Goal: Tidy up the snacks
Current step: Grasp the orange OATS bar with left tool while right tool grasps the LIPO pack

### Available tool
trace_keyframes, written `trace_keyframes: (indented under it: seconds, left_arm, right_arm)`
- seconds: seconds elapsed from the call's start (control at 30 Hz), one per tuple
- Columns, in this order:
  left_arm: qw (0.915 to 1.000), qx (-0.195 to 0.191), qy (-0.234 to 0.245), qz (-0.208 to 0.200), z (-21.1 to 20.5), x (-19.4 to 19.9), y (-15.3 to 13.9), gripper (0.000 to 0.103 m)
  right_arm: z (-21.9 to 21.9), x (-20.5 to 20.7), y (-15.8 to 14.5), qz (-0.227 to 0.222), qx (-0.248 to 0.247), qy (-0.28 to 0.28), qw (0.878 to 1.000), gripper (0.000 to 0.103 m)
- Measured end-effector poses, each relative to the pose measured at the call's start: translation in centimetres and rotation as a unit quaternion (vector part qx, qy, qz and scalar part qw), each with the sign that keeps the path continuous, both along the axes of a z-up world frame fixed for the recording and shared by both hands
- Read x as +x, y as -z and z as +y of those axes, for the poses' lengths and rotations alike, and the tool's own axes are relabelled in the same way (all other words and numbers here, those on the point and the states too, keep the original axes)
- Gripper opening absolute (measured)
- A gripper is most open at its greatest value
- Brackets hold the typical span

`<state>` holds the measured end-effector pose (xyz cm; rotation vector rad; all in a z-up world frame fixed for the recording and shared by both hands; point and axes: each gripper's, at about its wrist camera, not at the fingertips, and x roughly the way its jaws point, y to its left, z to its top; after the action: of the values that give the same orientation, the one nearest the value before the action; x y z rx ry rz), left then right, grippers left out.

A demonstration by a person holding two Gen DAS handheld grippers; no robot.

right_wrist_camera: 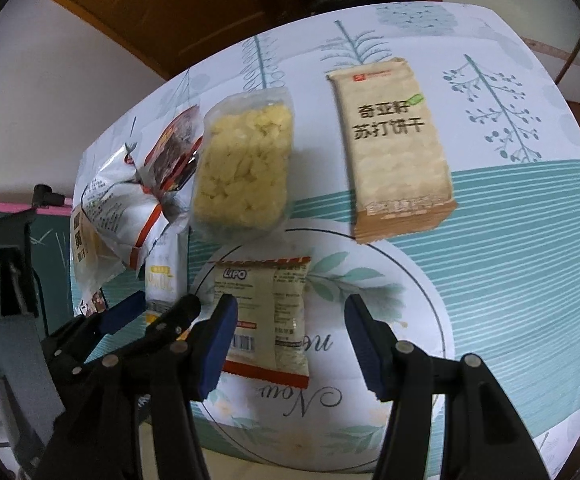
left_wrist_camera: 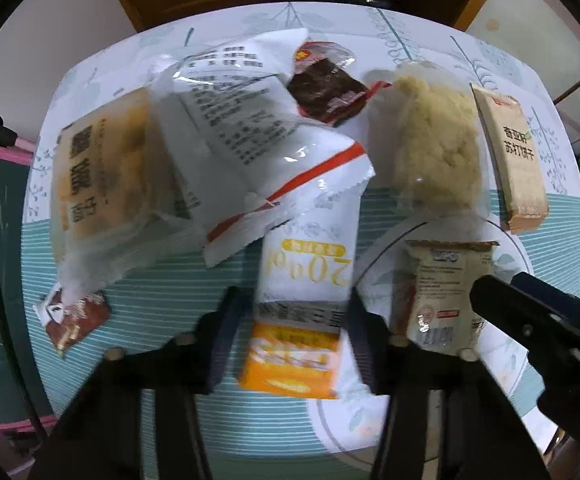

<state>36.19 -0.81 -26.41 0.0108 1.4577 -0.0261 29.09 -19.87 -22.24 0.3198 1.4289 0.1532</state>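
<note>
Tabletop: cloth (right_wrist_camera: 510, 264) with teal stripes and leaf print | left gripper (left_wrist_camera: 290, 340): jaws astride white-and-orange packet (left_wrist_camera: 302, 312), pad contact unclear | right gripper (right_wrist_camera: 290, 344): jaws apart, LiPO packet (right_wrist_camera: 265, 320) between, untouched | beyond: clear bag of yellow puffs (right_wrist_camera: 245, 168), tan cracker pack (right_wrist_camera: 398, 148), heaped white wrappers (left_wrist_camera: 241, 128) far left.

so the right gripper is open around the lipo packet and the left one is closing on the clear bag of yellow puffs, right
Not quite. The left gripper is closing on the white and orange packet, not the clear bag of yellow puffs, which lies untouched further up the table; the left wrist view shows it. The rest holds: the right gripper stands open around the Lipo packet.
</note>
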Motion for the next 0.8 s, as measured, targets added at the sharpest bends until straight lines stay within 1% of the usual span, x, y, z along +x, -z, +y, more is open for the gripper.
trace_keyframes:
  seconds: [0.1, 0.23, 0.37, 0.53, 0.63, 0.8]
  left_arm:
    - [0.9999, 0.014, 0.0, 0.0, 0.9, -0.1, -0.1, 0.043]
    - [0.9999, 0.009, -0.008, 0.002, 2.3, -0.4, -0.2, 0.042]
    - [0.9998, 0.013, -0.013, 0.0, 3.3, -0.4, -0.1, 0.041]
    - [0.9994, 0.001, -0.033, 0.007, 4.3, -0.7, -0.3, 0.041]
    - [0.9993, 0.0, -0.037, 0.006, 4.6, -1.1, -0.5, 0.041]
    - [0.9991, -0.008, -0.04, 0.008, 5.7, -1.6, -0.8, 0.041]
  right_arm:
    - [1.1, 0.3, 0.5, 0.006, -0.002, -0.008, 1.0, 0.056]
    - [2.8, 0.6, 1.4, 0.018, -0.004, -0.014, 1.0, 0.056]
    - [4.4, 0.8, 1.6, 0.017, -0.04, -0.023, 0.999, 0.059]
    - [5.9, 1.4, 1.8, 0.017, -0.077, -0.027, 0.996, 0.059]
    - [7.5, 1.4, 2.1, 0.017, -0.107, -0.049, 0.993, 0.06]
    - [8.7, 1.4, 2.3, 0.013, -0.127, -0.071, 0.989, 0.064]
